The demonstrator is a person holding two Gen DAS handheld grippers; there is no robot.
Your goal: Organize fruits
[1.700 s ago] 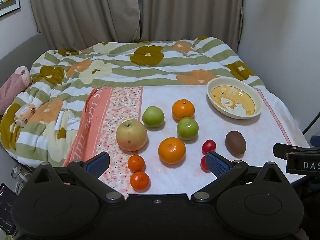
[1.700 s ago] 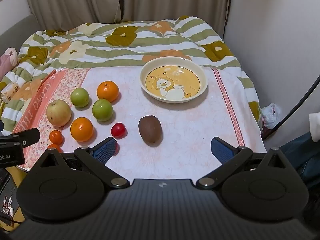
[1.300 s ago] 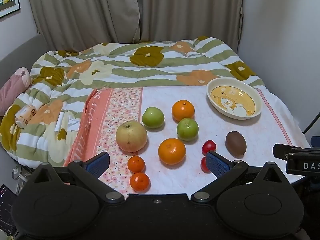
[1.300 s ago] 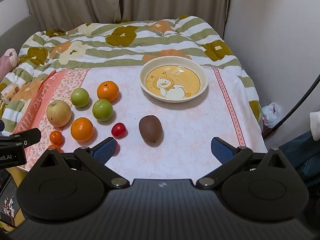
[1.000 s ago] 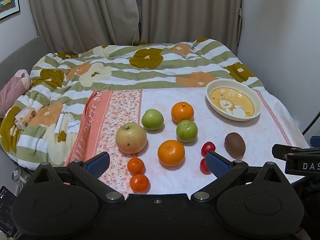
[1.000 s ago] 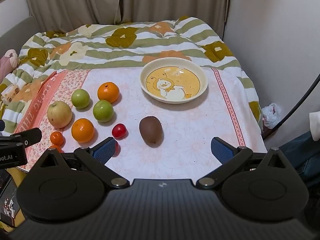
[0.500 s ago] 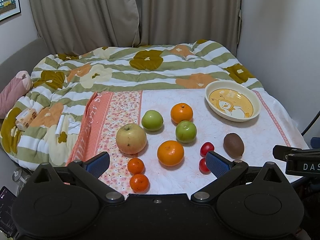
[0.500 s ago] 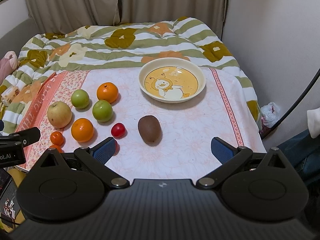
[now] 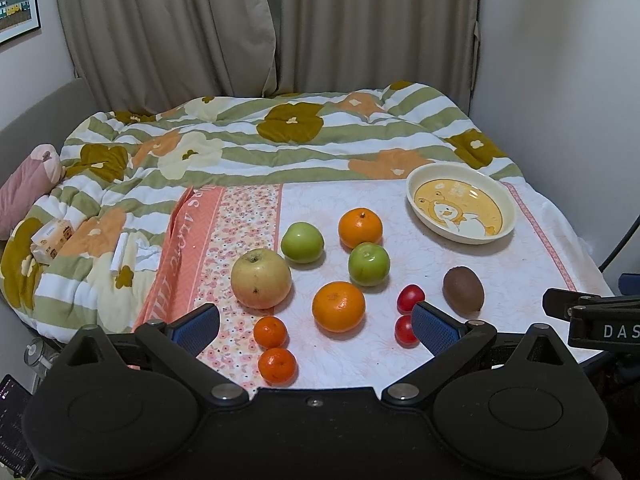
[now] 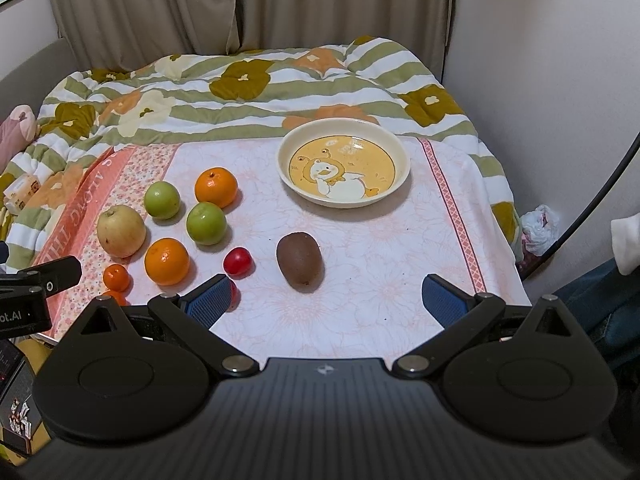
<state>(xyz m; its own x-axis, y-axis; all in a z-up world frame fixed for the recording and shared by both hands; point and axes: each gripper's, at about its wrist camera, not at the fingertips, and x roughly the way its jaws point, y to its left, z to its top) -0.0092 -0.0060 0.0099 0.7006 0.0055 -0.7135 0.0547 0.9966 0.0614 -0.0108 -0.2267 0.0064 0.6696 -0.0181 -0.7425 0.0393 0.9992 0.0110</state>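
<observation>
Fruit lies loose on a pink floral cloth [image 10: 360,304]: a yellow apple [image 9: 261,278], two green apples [image 9: 302,242] [image 9: 368,263], two oranges [image 9: 360,228] [image 9: 338,306], two small mandarins [image 9: 270,332] [image 9: 277,365], two red tomatoes [image 9: 410,298] [image 9: 405,330] and a brown kiwi [image 9: 463,291] [image 10: 299,263]. An empty cream bowl with a duck picture [image 9: 461,209] [image 10: 344,168] stands at the back right. My left gripper [image 9: 316,324] is open and empty, hovering at the cloth's near edge over the mandarins. My right gripper [image 10: 326,300] is open and empty, just in front of the kiwi.
A green-striped flowered quilt [image 9: 248,148] covers the bed behind and left of the cloth. A pink plush [image 9: 28,184] and a small box [image 9: 52,238] lie at the far left. Curtains and a wall stand behind; a white wall and a cable [image 10: 592,216] on the right.
Both views have crept slightly; the fruit and bowl sit a touch differently in frame. No fruit has moved, and both grippers stay open and empty.
</observation>
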